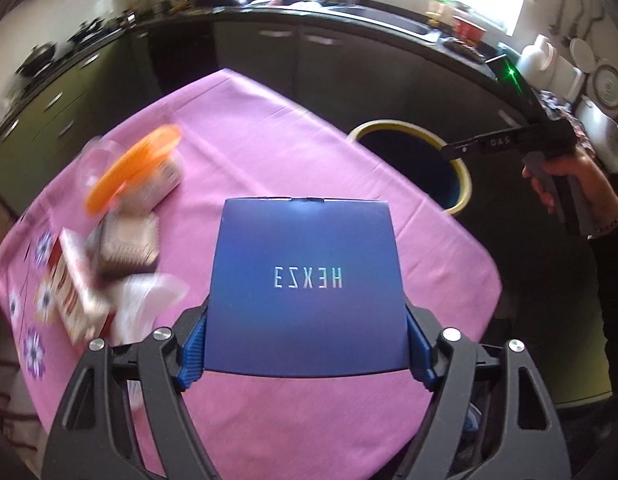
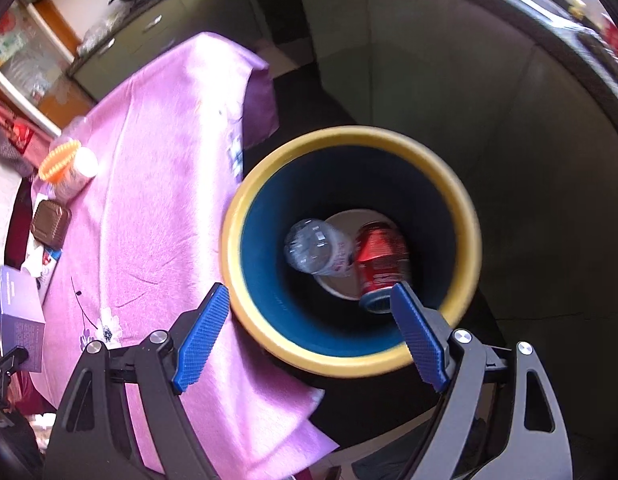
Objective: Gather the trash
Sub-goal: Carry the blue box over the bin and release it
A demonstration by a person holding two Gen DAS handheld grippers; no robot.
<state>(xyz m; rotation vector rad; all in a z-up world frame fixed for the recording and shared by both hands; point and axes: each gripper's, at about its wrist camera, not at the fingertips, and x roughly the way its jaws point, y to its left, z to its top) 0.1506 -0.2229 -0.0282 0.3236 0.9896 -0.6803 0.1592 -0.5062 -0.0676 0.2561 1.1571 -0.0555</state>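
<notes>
My left gripper (image 1: 307, 354) is shut on a dark blue box (image 1: 307, 284) with pale mirrored lettering, held above the pink tablecloth (image 1: 269, 152). The same blue box (image 2: 19, 312) shows at the far left of the right wrist view. My right gripper (image 2: 309, 336) stands open, empty, over the yellow-rimmed bin (image 2: 349, 360) beside the table. Inside the bin lie a clear plastic bottle (image 2: 315, 250), a red can (image 2: 381, 256) and a white disc. The bin (image 1: 463, 176) also appears right of the table in the left wrist view, with the right gripper's black body (image 1: 509, 140) over it.
On the table's left side lie an orange-lidded jar (image 1: 137, 168), a brown tray (image 1: 127, 248), a red-and-white carton (image 1: 75, 296) and crumpled white plastic (image 1: 149, 296). A dark kitchen counter (image 1: 349, 12) with a sink runs behind. A hand (image 1: 569, 184) grips the right tool.
</notes>
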